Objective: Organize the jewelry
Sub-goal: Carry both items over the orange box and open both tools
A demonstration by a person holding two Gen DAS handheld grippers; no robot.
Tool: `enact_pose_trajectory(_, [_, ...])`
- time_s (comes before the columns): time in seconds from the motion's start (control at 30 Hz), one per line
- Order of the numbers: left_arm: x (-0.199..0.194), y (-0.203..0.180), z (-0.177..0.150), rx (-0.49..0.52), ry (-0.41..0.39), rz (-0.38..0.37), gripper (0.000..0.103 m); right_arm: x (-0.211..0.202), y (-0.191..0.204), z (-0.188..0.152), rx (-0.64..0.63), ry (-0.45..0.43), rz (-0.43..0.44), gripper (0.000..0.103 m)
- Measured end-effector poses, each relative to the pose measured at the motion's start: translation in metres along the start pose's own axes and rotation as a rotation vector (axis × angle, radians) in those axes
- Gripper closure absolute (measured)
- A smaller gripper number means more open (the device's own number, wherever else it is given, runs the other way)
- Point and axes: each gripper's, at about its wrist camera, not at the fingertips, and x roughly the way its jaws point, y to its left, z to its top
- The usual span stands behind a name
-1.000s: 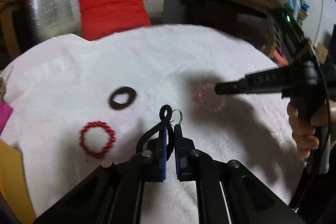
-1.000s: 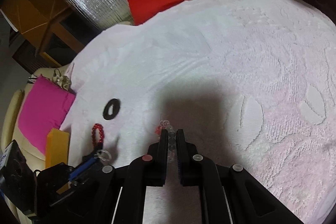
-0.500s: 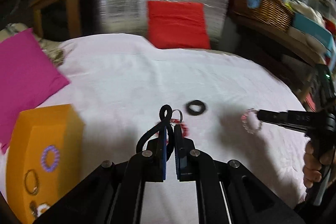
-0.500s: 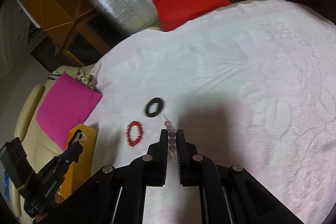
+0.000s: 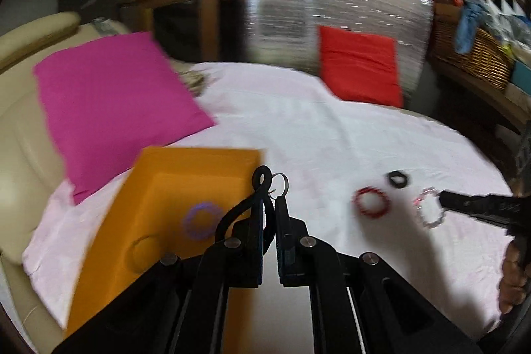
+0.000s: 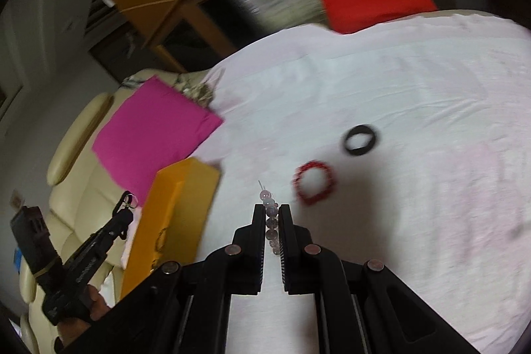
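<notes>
My left gripper (image 5: 269,204) is shut on a black cord with a small metal ring (image 5: 280,183), held just above the right edge of the orange jewelry box (image 5: 172,204). A purple bead bracelet (image 5: 202,220) lies in the box. My right gripper (image 6: 270,211) is shut on a clear pink bead bracelet (image 6: 268,208), which also shows in the left wrist view (image 5: 428,211), lifted above the white cloth (image 6: 415,88). A red bead bracelet (image 6: 313,183) and a black ring-shaped band (image 6: 360,140) lie on the cloth ahead of the right gripper.
A magenta cushion (image 5: 109,108) lies left of the box on a cream sofa (image 6: 66,155). A red cushion (image 5: 360,72) leans on a silver foil panel (image 5: 332,15) at the far edge. A wicker basket (image 5: 478,55) stands on a shelf at the right.
Both grippers have swung left toward the orange box with their loads. The left gripper now sits at the box's edge; the pink bracelet has been lifted off the cloth.
</notes>
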Motion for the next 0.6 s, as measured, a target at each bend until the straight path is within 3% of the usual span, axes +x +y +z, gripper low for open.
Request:
enact_pose_trajectory(0.27, [-0.025, 0.084, -0.026, -0.179, 0.023, 0.151, 0.096, 0.024, 0.082, -0.018, -0.101, 0.038, 0.16, 0.094])
enact_pose_trajectory(0.5, [-0.034, 0.114, -0.045, -0.225, 0.054, 0.183, 0.096, 0.066, 0.142, -0.043, -0.184, 0.128, 0.206, 0.094])
enact_pose_trajectory(0.6, [-0.035, 0.125, -0.052, -0.28, 0.08, 0.159, 0.096, 0.087, 0.155, -0.048, -0.172, 0.169, 0.221, 0.094])
